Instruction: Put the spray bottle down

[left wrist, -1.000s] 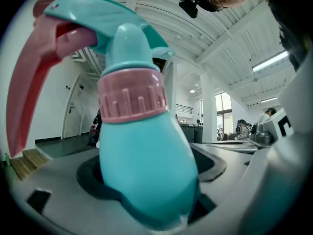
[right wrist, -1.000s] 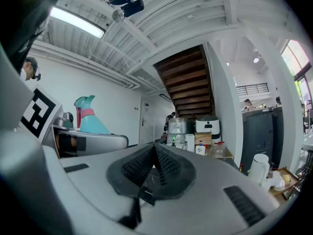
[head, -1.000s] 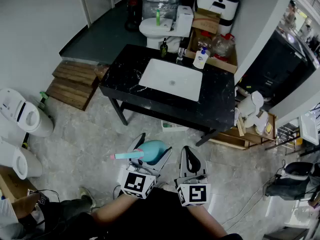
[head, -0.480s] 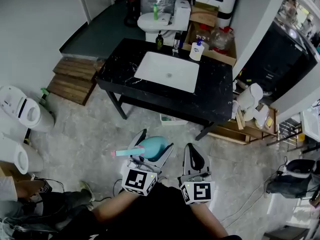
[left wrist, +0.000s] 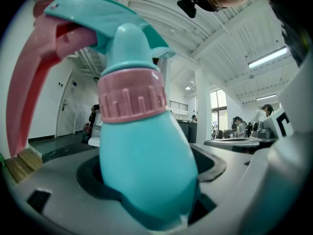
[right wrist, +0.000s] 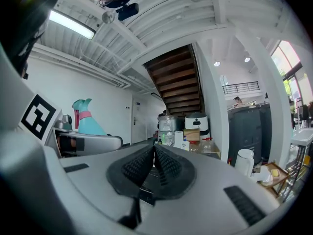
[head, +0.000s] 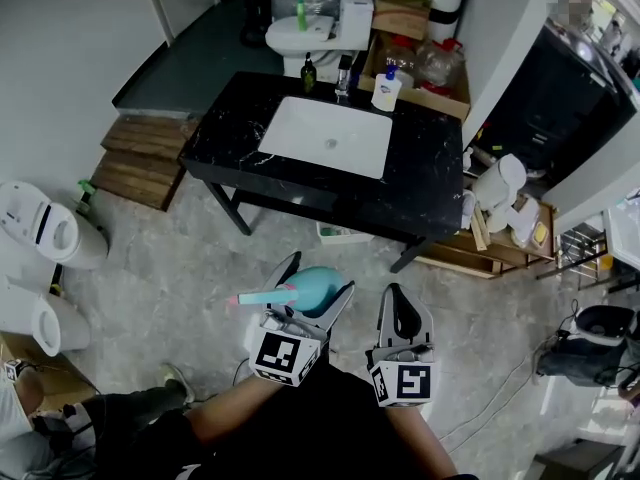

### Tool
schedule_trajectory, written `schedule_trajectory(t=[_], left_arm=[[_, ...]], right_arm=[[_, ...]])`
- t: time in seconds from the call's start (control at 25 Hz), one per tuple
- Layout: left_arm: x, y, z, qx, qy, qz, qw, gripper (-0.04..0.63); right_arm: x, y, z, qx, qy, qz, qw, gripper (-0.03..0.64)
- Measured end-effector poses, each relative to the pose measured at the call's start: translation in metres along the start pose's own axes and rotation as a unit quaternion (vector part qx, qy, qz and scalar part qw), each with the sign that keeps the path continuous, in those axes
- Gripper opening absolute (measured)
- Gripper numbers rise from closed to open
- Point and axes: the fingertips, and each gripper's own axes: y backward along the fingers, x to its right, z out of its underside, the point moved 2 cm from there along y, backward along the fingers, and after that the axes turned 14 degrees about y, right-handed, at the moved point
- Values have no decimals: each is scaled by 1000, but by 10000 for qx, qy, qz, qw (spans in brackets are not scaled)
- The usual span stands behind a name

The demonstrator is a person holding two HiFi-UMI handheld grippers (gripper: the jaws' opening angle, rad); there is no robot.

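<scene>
A teal spray bottle (head: 305, 291) with a pink collar and pink trigger is clamped between the jaws of my left gripper (head: 310, 293), held over the floor well short of the black counter. In the left gripper view the spray bottle (left wrist: 146, 155) fills the frame, its body squeezed between the two jaws and its nozzle pointing left. My right gripper (head: 403, 318) hangs beside it at the right, shut with nothing in it; in the right gripper view its pads (right wrist: 161, 166) meet, and the spray bottle (right wrist: 85, 119) shows at the left.
A black counter (head: 430, 188) with a white sink (head: 325, 138) stands ahead; soap bottles (head: 385, 90) line its far edge. White bins (head: 45, 233) stand at the left, wooden steps (head: 140, 163) beyond them. A white kettle (head: 497, 183) and shelf clutter sit right of the counter.
The view has shifted so the counter sits slightly lower and closer. Both grippers keep their pose, the left still shut on the bottle.
</scene>
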Motion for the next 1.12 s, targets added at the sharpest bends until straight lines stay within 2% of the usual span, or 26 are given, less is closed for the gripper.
schedule_trajectory(t=[0.28,0.48,0.64,0.84,0.96,1.08,1.12], left_arm=[[-8,-53,-4,11,22,122,9999,423],[-16,-97,-9,-14,140,138,9998,423],[-27,-135,-13,-116,9,173,9998,423],[-32,-187,-23,-157,74,326,9993,423],[-34,-220,-29,-168,-186,489,9985,424],[-35,-250,-38,-241,-796,717,9940,423],[-37,-259,-39,-322,-895,769,9925,423]], right_arm=[[39,-29,12,-92,-21,242,9997,15],[61,-76,16,-149,6,207,9997,15],[80,-115,14,-144,9,267,9995,15],[107,-155,12,-203,30,396,9990,15],[123,-179,13,-296,206,441,9984,15],[136,-204,15,-344,154,481,9981,15],[140,-213,16,-363,73,498,9981,15]])
